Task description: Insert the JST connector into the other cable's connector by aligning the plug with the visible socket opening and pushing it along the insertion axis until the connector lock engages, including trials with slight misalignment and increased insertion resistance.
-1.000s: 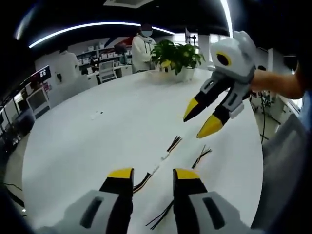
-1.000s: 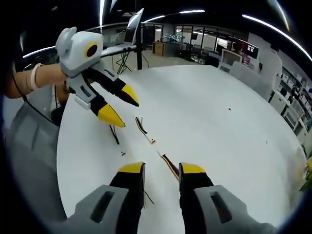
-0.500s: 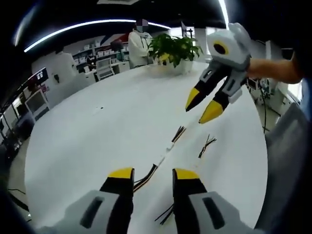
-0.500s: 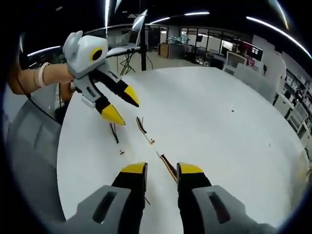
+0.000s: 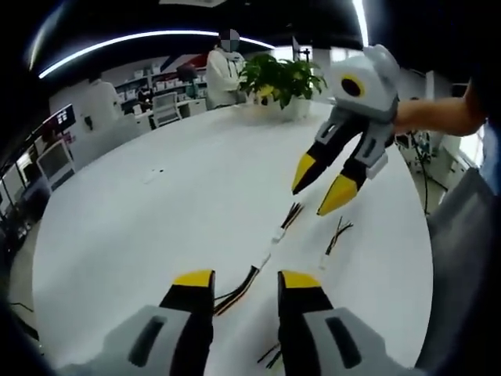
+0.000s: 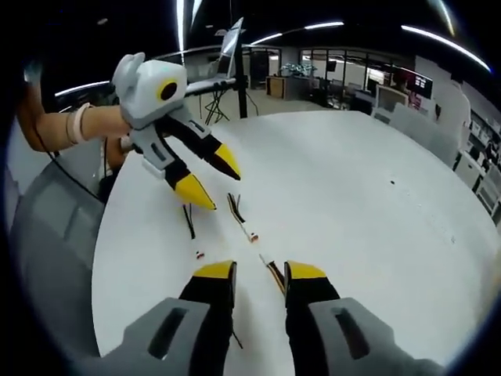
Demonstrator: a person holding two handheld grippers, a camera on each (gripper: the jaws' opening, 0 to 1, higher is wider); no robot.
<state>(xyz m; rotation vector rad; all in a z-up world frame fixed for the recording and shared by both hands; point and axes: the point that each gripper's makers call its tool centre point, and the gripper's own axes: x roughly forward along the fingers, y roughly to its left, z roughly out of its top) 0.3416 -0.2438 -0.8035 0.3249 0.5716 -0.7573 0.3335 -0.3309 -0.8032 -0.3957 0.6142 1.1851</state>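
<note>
On the round white table [image 5: 156,219] lie two cables end to end. The far cable's white connector [image 5: 277,235] faces the near cable [image 5: 237,287], whose striped wires run between my left gripper's [image 5: 246,280] open jaws. My right gripper [image 5: 321,188] hovers open above the far cable's wire ends. In the right gripper view the same pair shows as a cable with a white connector [image 6: 252,234] and a striped cable [image 6: 274,274] between my right gripper's [image 6: 260,272] open jaws. The left gripper [image 6: 213,180] hangs open above the table. Neither gripper holds anything.
A spare black-wired cable [image 5: 337,232] lies to the right, seen also as a black cable [image 6: 189,222] near the table edge. A potted plant [image 5: 280,78] stands at the table's far side, with a person [image 5: 225,74] behind. A tripod stand [image 6: 235,66] rises beyond the table.
Both cameras have shifted slightly. The right gripper has dropped a little toward the far cable, and the left gripper has drifted closer over the cables. Both stay open; the cables lie unmoved.
</note>
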